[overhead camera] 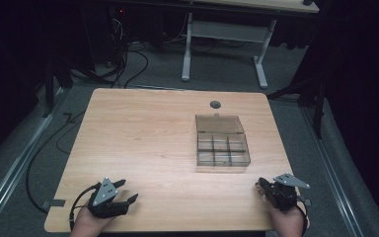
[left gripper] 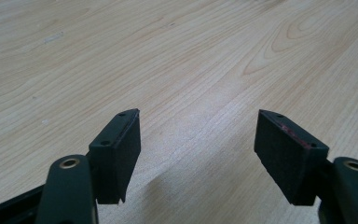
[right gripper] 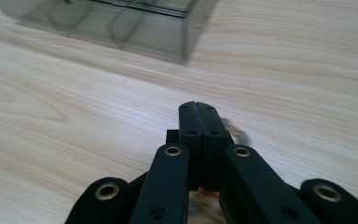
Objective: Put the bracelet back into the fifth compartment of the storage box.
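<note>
Dim room, light wooden table: a small pick seems just made, the carry to the box comes next.

The compartment box stands open at 2 o'clock from the table centre. The right gripper, at 5 o'clock, is clenched, something small and brownish beside its pads; what it is I cannot tell. The left gripper, at 7 o'clock, rests released. Next: lift toward a compartment.

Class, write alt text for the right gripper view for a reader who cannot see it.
The right gripper's two black jaws are pressed together over a pale wooden table. A small, blurred thing peeks out beside them, too unclear to name. A smoky, see-through plastic compartment box sits beyond.
</note>
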The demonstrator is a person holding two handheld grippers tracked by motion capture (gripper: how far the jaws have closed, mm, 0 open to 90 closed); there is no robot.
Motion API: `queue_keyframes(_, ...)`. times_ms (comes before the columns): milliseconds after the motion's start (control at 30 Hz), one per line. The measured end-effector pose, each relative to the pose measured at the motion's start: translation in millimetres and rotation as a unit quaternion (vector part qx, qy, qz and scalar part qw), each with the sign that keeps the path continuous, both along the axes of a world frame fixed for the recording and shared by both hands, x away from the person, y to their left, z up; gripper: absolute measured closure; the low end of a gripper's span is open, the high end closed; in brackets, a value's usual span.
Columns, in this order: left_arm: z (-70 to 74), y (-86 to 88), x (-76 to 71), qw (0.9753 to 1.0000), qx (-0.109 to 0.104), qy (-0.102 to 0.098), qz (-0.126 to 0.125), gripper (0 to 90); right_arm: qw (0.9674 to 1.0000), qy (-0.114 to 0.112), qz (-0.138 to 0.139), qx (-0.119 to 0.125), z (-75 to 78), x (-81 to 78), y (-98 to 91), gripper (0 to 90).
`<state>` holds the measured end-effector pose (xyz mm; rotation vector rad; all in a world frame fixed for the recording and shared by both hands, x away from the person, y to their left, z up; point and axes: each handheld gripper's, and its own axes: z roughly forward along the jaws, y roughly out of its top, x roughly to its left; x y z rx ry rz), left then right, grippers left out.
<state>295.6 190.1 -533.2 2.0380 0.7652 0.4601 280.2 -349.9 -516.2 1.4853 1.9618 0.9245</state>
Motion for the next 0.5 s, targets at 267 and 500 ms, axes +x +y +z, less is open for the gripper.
queue_keyframes(267,-0.1,-0.3,0.1,1.0,0.001,0.0,0.001,32.1,0.9985,0.014,-0.052,0.006,-3.2,-5.1,-30.5,90.0)
queue_keyframes(500,-0.1,-0.3,0.1,1.0,0.001,0.0,0.001,32.0,0.9989,0.027,-0.039,0.004,-7.8,-4.3,-25.8,90.0)
